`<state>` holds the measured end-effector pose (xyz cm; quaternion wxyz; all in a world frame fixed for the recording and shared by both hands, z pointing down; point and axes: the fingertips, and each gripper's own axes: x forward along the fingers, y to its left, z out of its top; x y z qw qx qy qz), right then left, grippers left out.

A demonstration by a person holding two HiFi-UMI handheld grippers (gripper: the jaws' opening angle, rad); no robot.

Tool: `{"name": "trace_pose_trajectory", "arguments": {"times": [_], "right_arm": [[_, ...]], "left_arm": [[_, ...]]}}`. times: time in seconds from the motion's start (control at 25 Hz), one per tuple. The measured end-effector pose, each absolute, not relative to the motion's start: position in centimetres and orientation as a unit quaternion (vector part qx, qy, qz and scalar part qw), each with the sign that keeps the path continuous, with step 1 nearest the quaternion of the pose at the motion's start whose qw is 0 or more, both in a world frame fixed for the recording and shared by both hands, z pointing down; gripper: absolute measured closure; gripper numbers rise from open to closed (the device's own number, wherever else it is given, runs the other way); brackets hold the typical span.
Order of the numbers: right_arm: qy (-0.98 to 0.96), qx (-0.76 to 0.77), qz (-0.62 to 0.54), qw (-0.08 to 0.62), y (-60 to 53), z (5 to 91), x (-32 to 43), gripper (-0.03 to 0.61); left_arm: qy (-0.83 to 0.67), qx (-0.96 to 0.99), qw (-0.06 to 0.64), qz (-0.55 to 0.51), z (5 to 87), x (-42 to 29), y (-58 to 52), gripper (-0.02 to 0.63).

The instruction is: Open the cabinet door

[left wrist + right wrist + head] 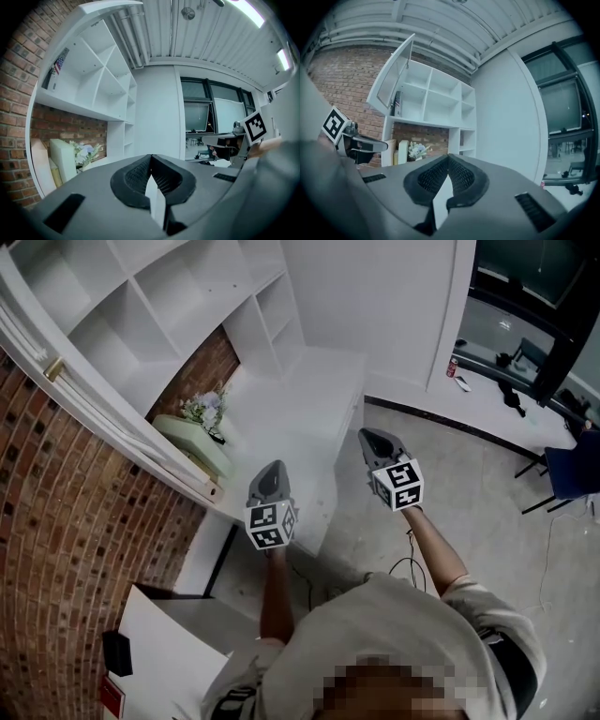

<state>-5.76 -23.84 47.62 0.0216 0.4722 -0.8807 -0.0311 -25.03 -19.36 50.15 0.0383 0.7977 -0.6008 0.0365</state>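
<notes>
Left tool (pixel 271 472) and right tool (pixel 377 439) are hovering clenched, empty; the cabinet door (pixel 122 427) is hanging open up-left, nearer the left tool.

Two grippers are counted: the left gripper (pixel 274 467) and the right gripper (pixel 367 434). Two marker cubes (pixel 270 524) are tallied, one on each. One cabinet door (pixel 94 399) is noted, one bunch of flowers (pixel 206 409), one white counter (pixel 309 409), and one blue chair (pixel 574 470).
</notes>
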Motion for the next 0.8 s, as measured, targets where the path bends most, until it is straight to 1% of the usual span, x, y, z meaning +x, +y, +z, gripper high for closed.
{"name": "trace_pose_trajectory", "arguments": {"times": [0.2, 0.52, 0.8], "right_arm": [[-0.864, 0.501, -0.016, 0.036, -23.9, 49.8, -3.4, 0.565], [-0.859, 0.510, -0.011, 0.055, -23.7, 51.3, -2.2, 0.565], [-0.857, 0.513, -0.008, 0.058, -23.9, 51.9, -1.9, 0.566]], "left_arm": [[-0.605, 0.794, 0.045, 0.037, 50.9, -25.1, -19.5, 0.588], [-0.612, 0.788, 0.056, 0.040, 52.0, -25.3, -19.7, 0.588], [-0.612, 0.787, 0.061, 0.043, 52.5, -25.1, -20.2, 0.588]]}}
